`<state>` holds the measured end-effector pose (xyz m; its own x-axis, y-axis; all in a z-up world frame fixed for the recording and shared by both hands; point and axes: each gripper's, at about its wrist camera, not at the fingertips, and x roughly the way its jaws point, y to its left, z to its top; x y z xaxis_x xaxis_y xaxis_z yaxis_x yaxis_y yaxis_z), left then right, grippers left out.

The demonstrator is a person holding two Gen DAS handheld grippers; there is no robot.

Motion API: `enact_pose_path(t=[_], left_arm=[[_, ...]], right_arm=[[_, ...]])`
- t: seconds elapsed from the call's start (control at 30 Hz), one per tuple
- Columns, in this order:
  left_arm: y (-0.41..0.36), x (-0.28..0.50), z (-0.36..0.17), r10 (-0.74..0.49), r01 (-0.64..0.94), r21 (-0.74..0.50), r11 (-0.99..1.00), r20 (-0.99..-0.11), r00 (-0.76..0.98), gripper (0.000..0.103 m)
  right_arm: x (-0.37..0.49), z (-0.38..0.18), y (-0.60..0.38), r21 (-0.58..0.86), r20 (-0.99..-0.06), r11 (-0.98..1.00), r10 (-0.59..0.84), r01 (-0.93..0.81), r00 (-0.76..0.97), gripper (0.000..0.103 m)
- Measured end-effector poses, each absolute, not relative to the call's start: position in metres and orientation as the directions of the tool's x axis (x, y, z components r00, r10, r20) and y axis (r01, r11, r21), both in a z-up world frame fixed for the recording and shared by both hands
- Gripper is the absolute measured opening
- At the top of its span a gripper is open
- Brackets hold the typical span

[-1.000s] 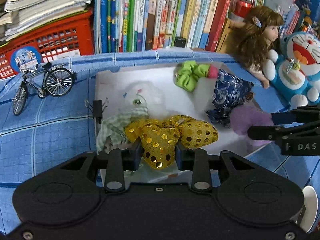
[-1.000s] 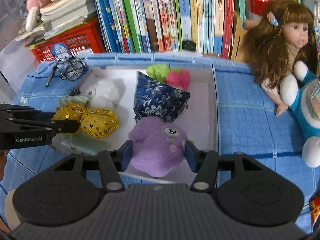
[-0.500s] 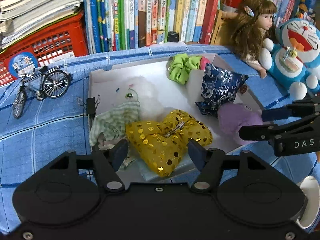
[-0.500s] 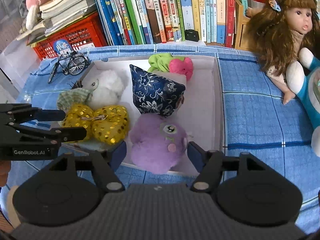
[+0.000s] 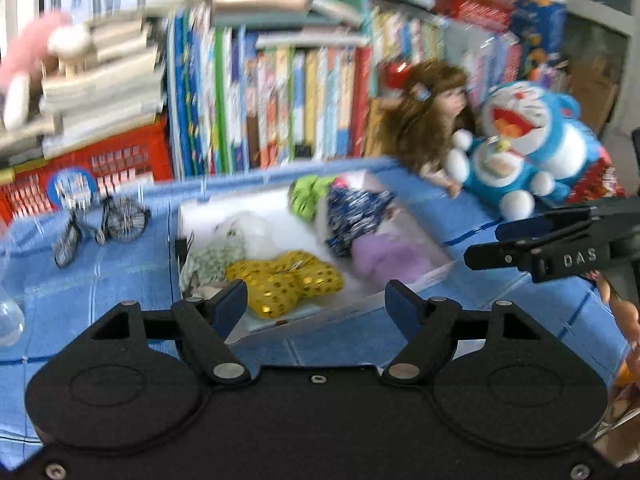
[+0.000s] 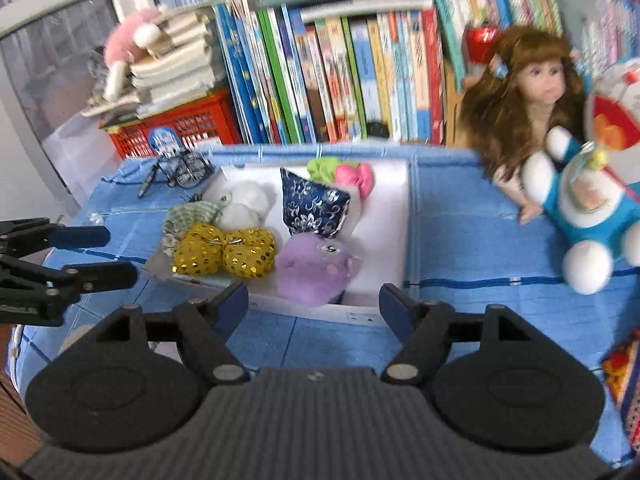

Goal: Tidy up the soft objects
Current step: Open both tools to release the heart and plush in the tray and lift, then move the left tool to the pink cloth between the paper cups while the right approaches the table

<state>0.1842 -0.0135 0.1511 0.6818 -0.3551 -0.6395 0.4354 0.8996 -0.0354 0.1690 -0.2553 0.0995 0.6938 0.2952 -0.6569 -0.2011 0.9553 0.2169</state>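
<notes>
Both grippers, left [image 5: 314, 300] and right [image 6: 314, 304], gape wide and hold nothing; only the right view shows the pink bow [image 6: 356, 178] clearly. Gold sequin bow [image 6: 224, 250] and purple plush [image 6: 316, 266] lie in the white box [image 6: 394, 216] beyond the fingertips, released since a second ago.

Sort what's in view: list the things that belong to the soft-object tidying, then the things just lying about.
Job:
white box
gold sequin bow
purple plush
blue floral pouch
white plush
green scrunchie
pink bow

Lying about:
toy bicycle
doll
Doraemon plush
books
red basket
</notes>
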Motion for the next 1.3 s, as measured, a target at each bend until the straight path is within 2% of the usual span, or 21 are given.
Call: enact_pose_path(t=[0.27, 0.37, 0.47, 0.5, 0.53, 0.63, 0.8, 0.9, 1.0, 1.3], left_arm=[[-0.023, 0.078, 0.152, -0.411, 0.483, 0.059, 0.874, -0.442, 0.797, 0.072], [-0.028, 0.049, 0.14, -0.392, 0.453, 0.065, 0.889, -0.402, 0.827, 0.067], [-0.03, 0.029, 0.123, -0.375, 0.411, 0.003, 0.912, -0.399, 0.837, 0.056], [-0.03, 0.023, 0.116, -0.362, 0.393, -0.004, 0.919, -0.399, 0.842, 0.047], [-0.031, 0.018, 0.109, -0.344, 0.375, -0.001, 0.927, -0.399, 0.85, 0.043], [-0.041, 0.006, 0.09, -0.294, 0.327, 0.017, 0.945, -0.396, 0.87, 0.035], [-0.065, -0.004, 0.059, -0.265, 0.312, 0.052, 0.949, -0.406, 0.875, 0.038], [-0.075, -0.003, 0.043, -0.177, 0.209, 0.057, 0.976, -0.344, 0.922, 0.038], [-0.084, 0.004, 0.03, -0.096, 0.127, 0.086, 0.988, -0.298, 0.95, 0.042], [-0.103, 0.032, 0.001, 0.012, 0.047, 0.171, 0.984, -0.331, 0.944, 0.042]], right_arm=[[0.097, 0.097, -0.286, 0.184, -0.534, 0.961, 0.275, -0.207, 0.8, 0.084], [0.074, 0.085, -0.295, 0.171, -0.497, 0.962, 0.269, -0.211, 0.825, 0.084], [0.058, 0.072, -0.302, 0.177, -0.476, 0.96, 0.277, -0.218, 0.834, 0.084], [0.054, 0.069, -0.303, 0.177, -0.472, 0.959, 0.28, -0.221, 0.836, 0.084], [0.05, 0.064, -0.303, 0.174, -0.468, 0.958, 0.283, -0.227, 0.837, 0.084], [0.041, 0.054, -0.302, 0.163, -0.457, 0.954, 0.298, -0.251, 0.838, 0.084], [0.029, 0.04, -0.298, 0.175, -0.442, 0.941, 0.338, -0.289, 0.831, 0.083], [0.025, 0.029, -0.291, 0.159, -0.454, 0.939, 0.344, -0.306, 0.822, 0.075], [0.02, 0.02, -0.282, 0.134, -0.463, 0.938, 0.344, -0.319, 0.817, 0.073], [0.02, 0.003, -0.27, 0.087, -0.482, 0.941, 0.326, -0.326, 0.813, 0.073]])
